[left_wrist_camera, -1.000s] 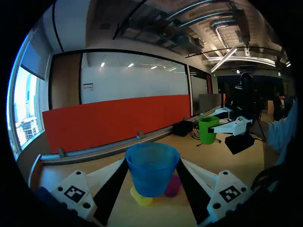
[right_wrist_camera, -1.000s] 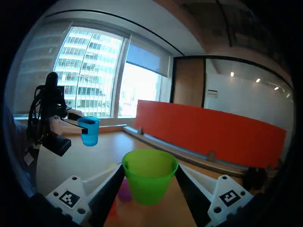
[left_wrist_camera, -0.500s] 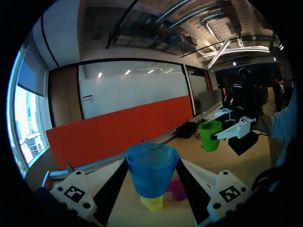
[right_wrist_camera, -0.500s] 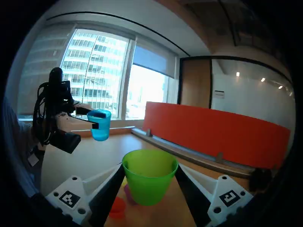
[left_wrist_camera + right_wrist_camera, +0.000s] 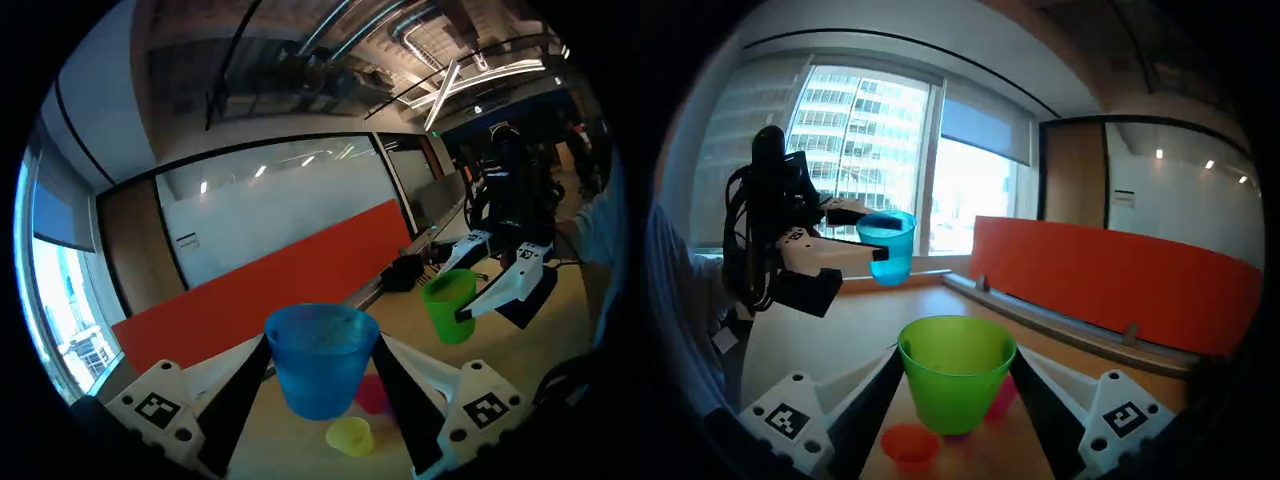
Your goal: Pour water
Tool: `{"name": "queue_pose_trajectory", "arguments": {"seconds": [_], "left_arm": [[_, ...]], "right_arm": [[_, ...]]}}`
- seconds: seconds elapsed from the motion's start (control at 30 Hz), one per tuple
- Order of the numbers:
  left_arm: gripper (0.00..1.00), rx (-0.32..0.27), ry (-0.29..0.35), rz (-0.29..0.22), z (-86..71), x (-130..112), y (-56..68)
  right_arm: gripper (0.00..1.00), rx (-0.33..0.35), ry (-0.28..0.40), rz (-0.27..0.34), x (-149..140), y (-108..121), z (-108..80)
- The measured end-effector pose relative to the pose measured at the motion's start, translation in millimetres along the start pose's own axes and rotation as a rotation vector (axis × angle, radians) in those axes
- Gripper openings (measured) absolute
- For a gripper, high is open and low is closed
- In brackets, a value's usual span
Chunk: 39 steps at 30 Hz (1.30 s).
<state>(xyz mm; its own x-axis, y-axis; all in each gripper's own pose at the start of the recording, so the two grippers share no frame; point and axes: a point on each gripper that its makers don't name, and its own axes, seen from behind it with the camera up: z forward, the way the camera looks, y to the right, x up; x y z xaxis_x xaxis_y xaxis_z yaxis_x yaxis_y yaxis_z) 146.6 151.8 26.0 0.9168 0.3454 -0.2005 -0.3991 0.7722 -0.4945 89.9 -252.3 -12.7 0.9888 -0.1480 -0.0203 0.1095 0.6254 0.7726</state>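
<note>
– Now, which cups are marked, and where are they?
– Left gripper [image 5: 320,346]: its two fingers press on either side of a blue cup [image 5: 322,360] and hold it in the air above the table [image 5: 512,352]. Right gripper [image 5: 957,362]: its fingers clamp a green cup [image 5: 957,372] the same way. Each view also shows the other gripper's cup farther off, raised over the table.

– Material and shape?
– Both cups are smooth plastic, round-mouthed, tapering from a wide rim to a narrower base. The blue one is translucent, the green one opaque and glossy. Whether either holds water cannot be told. The table is pale wood. An orange panel [image 5: 280,280] runs along its far edge.

– Orientation?
– In each gripper's own view the cup stands rim uppermost, long axis vertical, base toward the table. From the left gripper view the green cup leans slightly.

– And beneath them?
– Small cups on the table: a yellow cup [image 5: 350,435] and a pink cup [image 5: 370,392] under the blue one, and a red cup [image 5: 910,442] near the green one.
</note>
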Motion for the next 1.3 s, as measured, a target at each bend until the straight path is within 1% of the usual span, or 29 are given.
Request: {"name": "queue_pose_trajectory", "arguments": {"seconds": [0.3,0.6,0.8,1.0,1.2,1.3], "left_arm": [[0.87,0.022,0.012,0.115,2.1,18.9,-2.7],[0.87,0.041,0.023,0.231,-1.5,36.7,-7.5],[0.86,0.051,0.035,0.313,-4.1,49.2,-5.4],[0.87,0.059,0.047,0.369,-4.9,59.5,-3.9],[0.87,0.075,0.053,0.427,-4.7,67.7,-6.4],[0.86,0.077,0.054,0.452,-3.7,69.7,-5.5]], "right_arm": [[0.92,0.057,0.005,0.002,-0.4,-24.0,13.8],[0.92,0.106,0.009,-0.003,0.7,-42.5,24.1],[0.92,0.135,0.011,0.003,-0.6,-53.4,30.7],[0.92,0.16,0.01,0.001,-0.5,-63.3,37.2],[0.92,0.182,0.013,0.004,-0.7,-71.5,42.2],[0.92,0.189,0.015,0.005,-1.4,-73.6,44.1]]}}
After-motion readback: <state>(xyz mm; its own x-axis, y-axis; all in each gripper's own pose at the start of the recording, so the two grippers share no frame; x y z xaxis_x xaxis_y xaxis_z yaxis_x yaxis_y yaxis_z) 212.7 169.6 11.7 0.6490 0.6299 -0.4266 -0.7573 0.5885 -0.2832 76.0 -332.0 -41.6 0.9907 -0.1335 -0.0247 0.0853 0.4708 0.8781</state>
